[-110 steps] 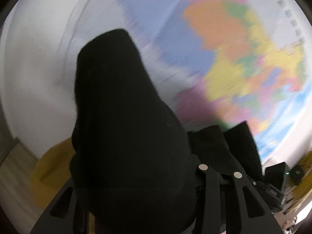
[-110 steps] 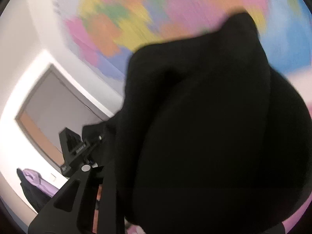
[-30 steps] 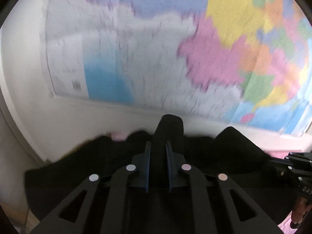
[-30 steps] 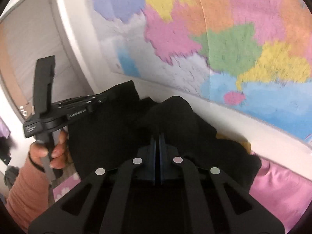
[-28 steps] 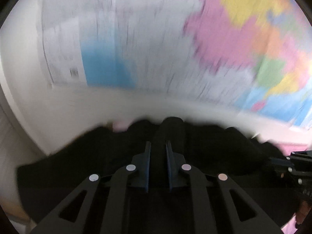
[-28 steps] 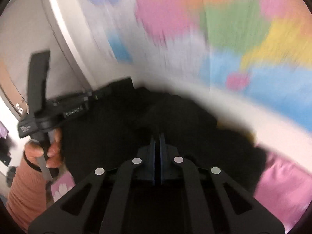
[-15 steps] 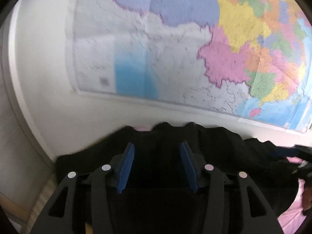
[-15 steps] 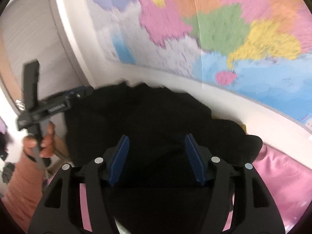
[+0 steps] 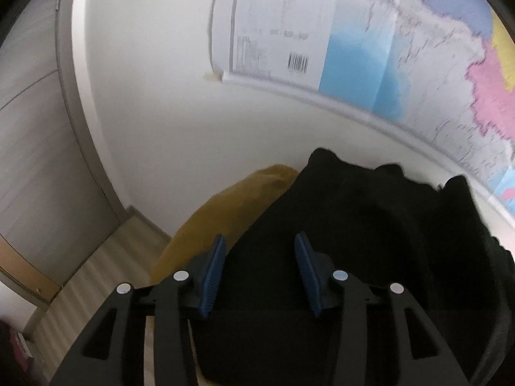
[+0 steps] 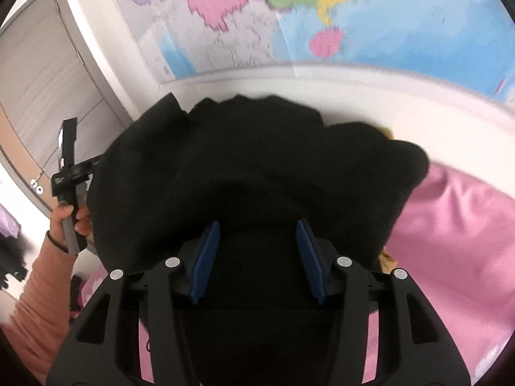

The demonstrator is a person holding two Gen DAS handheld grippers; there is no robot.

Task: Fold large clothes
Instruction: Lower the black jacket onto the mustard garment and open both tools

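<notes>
A large black garment [image 9: 370,234] lies heaped on the surface in front of the wall. It also fills the middle of the right wrist view [image 10: 257,167]. My left gripper [image 9: 259,251] is open, its blue pads [image 9: 214,270] apart just above the garment's near left part, holding nothing. My right gripper [image 10: 257,234] is open too, pads [image 10: 307,254] spread over the garment's near edge, empty. The left gripper's handle and the hand holding it [image 10: 69,193] show at the left of the right wrist view.
A mustard-yellow cloth [image 9: 231,209] lies under the black garment's left side. Pink bedding [image 10: 457,234] spreads to the right. A coloured wall map [image 10: 322,16] hangs on the white wall behind. A grey door [image 9: 38,135] and wood floor [image 9: 96,270] are at left.
Both grippers were shut on the black garment a second ago and have opened, letting it drop onto the surface. The left gripper has since swung to the left.
</notes>
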